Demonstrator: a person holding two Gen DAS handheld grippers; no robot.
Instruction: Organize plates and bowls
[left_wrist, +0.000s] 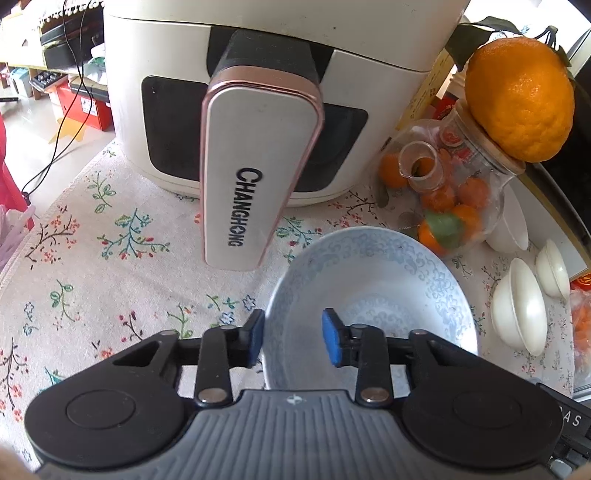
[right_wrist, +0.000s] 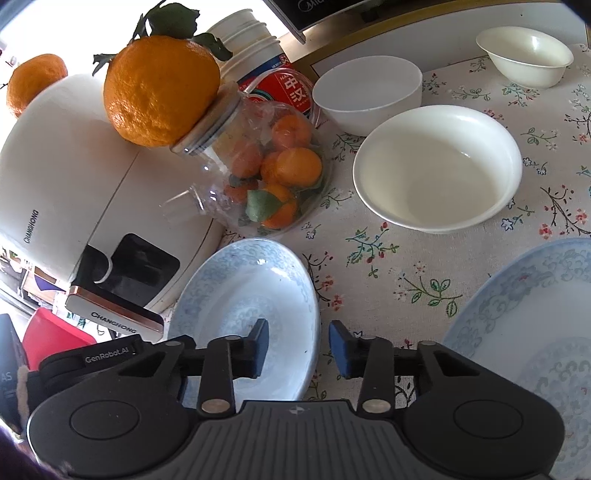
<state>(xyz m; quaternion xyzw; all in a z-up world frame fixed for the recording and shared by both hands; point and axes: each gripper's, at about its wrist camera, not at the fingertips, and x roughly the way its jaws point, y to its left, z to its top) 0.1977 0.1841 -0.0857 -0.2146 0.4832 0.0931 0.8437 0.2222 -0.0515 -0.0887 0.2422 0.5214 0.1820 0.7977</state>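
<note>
Two blue-patterned plates (right_wrist: 243, 295), three white bowls (right_wrist: 437, 166), each gripper (left_wrist: 293, 338) (right_wrist: 298, 347) narrowed astride the smaller plate's rim

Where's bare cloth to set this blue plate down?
Free: the floral cloth left of the air fryer handle, and the patch between the big white bowl and the large blue plate. Crowded around the orange jar and small white bowls.

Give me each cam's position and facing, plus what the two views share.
Left wrist: on the left gripper, angled down at the blue-patterned ceramic plate and white air fryer; its jaws straddle the plate's left rim.
Right wrist: on the right gripper, angled down at that plate's right rim, white bowls beyond.
Shared: plate, fryer, glass jar of oranges.
</note>
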